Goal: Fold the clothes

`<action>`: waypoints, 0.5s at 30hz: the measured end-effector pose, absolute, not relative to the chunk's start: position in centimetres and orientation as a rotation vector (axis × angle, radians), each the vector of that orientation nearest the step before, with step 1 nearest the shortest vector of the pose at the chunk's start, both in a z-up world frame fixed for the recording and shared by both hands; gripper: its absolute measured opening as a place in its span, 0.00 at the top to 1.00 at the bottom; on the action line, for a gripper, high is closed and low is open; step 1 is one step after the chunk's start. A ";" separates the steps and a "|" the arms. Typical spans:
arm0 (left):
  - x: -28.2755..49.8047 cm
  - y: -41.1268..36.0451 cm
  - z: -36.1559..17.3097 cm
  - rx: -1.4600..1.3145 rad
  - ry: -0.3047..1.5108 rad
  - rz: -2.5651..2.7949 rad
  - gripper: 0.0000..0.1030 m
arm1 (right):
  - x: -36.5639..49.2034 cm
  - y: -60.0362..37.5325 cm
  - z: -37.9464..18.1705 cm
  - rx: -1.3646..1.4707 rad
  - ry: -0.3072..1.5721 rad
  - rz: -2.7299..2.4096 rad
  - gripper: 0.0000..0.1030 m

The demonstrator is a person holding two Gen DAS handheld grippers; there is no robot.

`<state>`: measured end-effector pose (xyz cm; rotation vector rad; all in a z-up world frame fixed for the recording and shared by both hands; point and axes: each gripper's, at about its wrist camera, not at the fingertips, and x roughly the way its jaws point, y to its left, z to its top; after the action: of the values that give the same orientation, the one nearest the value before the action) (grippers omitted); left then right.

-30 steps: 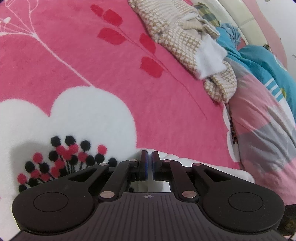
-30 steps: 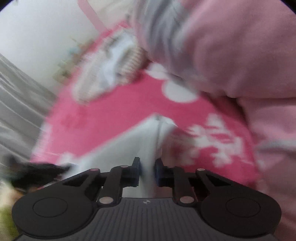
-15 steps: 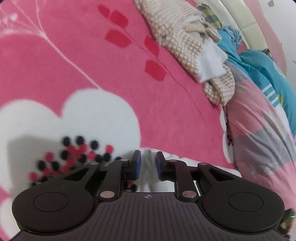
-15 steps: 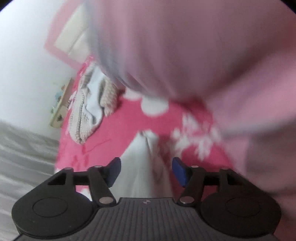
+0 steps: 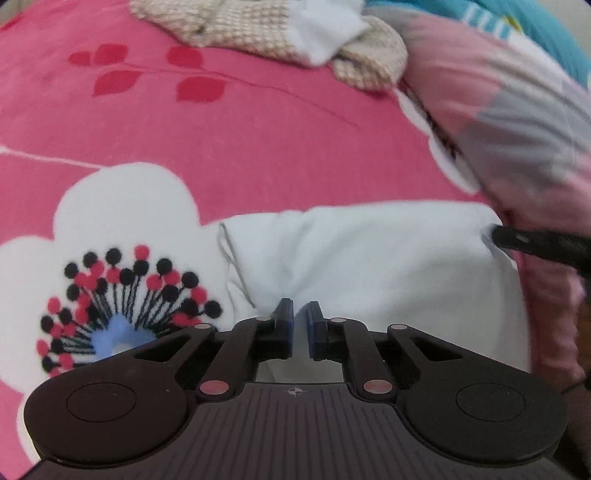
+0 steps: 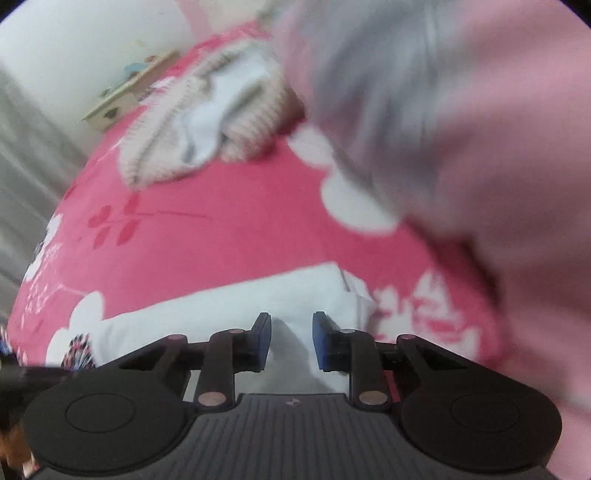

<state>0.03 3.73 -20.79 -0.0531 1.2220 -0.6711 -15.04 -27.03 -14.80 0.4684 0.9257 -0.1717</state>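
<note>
Here, a folded white garment (image 5: 369, 258) lies on a pink floral bed cover (image 5: 258, 147), its long axis running side to side in front of both hand-held tools. The left gripper (image 5: 301, 317) points steeply down at the garment's near edge towards its left end, fingers (image 5: 286, 319) closing to a narrow gap with nothing visibly pinched; white cloth lies just beyond the tips. The right gripper (image 6: 291, 334) tilts down over the opposite end, its fingers (image 6: 263, 332) also closing but with a clear gap between them, cloth under them, unclamped. Its dark tip shows at the garment's far right corner in the left view. Each hand seems equally near its own end. A beige knit garment (image 5: 258, 33) sits well apart at the top, a pink and grey quilt (image 5: 498, 110) bunched to the right.
</note>
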 end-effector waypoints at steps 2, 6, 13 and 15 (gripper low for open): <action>-0.9 4.2 -19.0 -0.032 1.181 -0.695 0.89 | -17.3 -26.2 -11.3 0.454 0.930 -0.049 0.72; -5.0 4.0 -17.1 0.054 1.163 -0.883 0.88 | -20.1 -21.7 -9.4 0.315 1.130 0.153 0.72; -13.2 1.7 -21.5 0.472 1.117 -0.917 0.87 | -22.7 -15.3 -18.4 0.120 1.250 0.141 0.75; -13.3 1.9 -20.3 0.457 1.131 -0.902 0.87 | -23.0 -14.9 -16.7 0.113 1.234 0.115 0.74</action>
<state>-13.34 1.87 -20.35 0.4569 1.1310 -0.9021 -22.98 -14.87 -16.70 0.1132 1.2338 0.1149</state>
